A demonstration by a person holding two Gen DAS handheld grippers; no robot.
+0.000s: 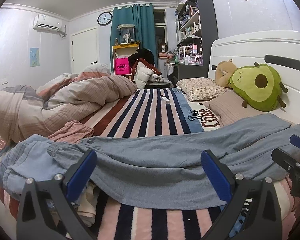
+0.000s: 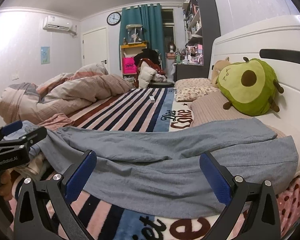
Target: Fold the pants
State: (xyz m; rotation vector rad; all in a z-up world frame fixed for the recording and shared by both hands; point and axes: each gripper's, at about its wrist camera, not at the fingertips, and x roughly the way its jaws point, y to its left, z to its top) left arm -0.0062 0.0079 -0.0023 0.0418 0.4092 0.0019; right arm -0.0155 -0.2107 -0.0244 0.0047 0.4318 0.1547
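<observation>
A pair of grey-blue pants (image 1: 150, 160) is lying stretched sideways across the near end of the bed, on top of a striped fleece blanket (image 1: 150, 112) printed with "Diet Coke" lettering. The waistband is sitting bunched at the left, over a small heap of pale clothing (image 1: 86, 202), while the legs are running off to the right, one lying partly over the other, with the cuffs reaching toward a beige pillow (image 1: 230, 108).

The left gripper (image 1: 149, 172) is hovering low over the middle of the pants with its blue-padded fingers (image 1: 82, 172) spread wide and nothing between them. The right gripper (image 2: 148, 172) is likewise standing wide apart and holding nothing, positioned over the leg section of the pants (image 2: 170, 160), just beside the left one. Each gripper is showing at the edge of the other's view: the right one at the right rim of the left wrist view, the left one at the left rim of the right wrist view.

Farther up the bed, a rumpled striped duvet (image 1: 60, 100) is piled at the left, and a small white box (image 1: 165, 99) is resting on the blanket. An avocado plush (image 1: 258, 88) is leaning against the white headboard (image 1: 250, 48), touching a tan plush (image 1: 224, 72) beside a floral pillow (image 1: 200, 89).
</observation>
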